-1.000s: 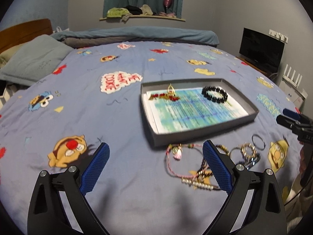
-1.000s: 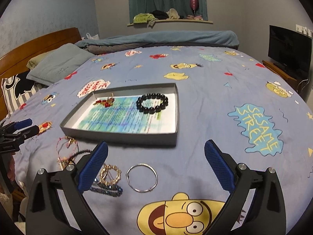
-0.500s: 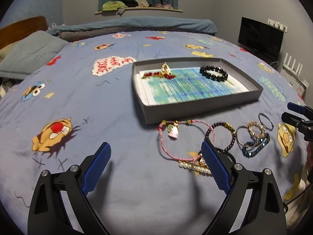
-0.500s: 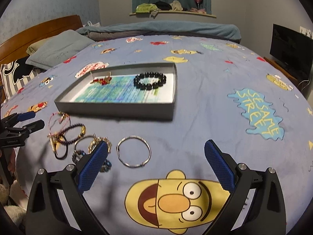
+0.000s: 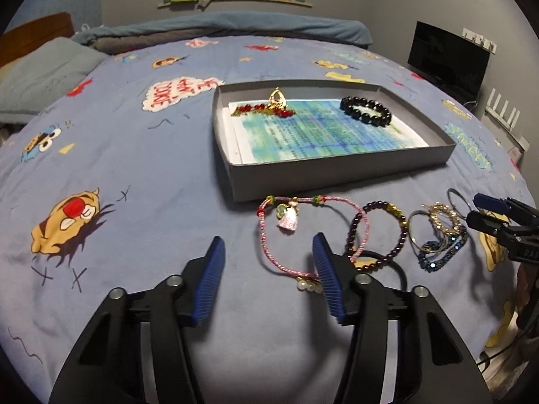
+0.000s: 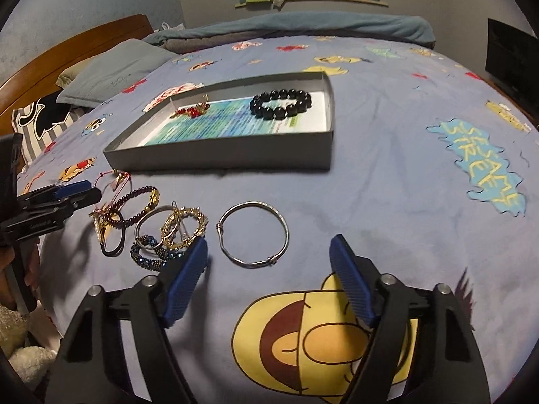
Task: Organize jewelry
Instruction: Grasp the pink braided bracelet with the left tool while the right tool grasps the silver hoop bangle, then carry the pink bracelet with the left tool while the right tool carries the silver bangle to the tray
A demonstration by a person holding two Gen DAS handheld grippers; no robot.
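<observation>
A shallow grey tray [image 5: 340,171] lies mid-frame, holding a black bead bracelet [image 5: 366,110] at its right and a red-and-gold piece [image 5: 266,109] at its left. Below it lie loose pieces: a pink cord bracelet [image 5: 269,256], a dark purple bead bracelet [image 5: 377,232], tangled gold and blue bangles [image 5: 438,239], and a silver bangle [image 6: 252,232].

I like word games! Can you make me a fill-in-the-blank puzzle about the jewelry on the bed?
1. The black bead bracelet lies inside the gray ____.
2. The plain silver bangle lies on the bedspread, just ahead of the ____ gripper.
3. Both the left gripper and the right one are ____, holding nothing.
4. The pink cord bracelet lies ____ the box, not in it.

Missing words: box; right; open; outside
</observation>
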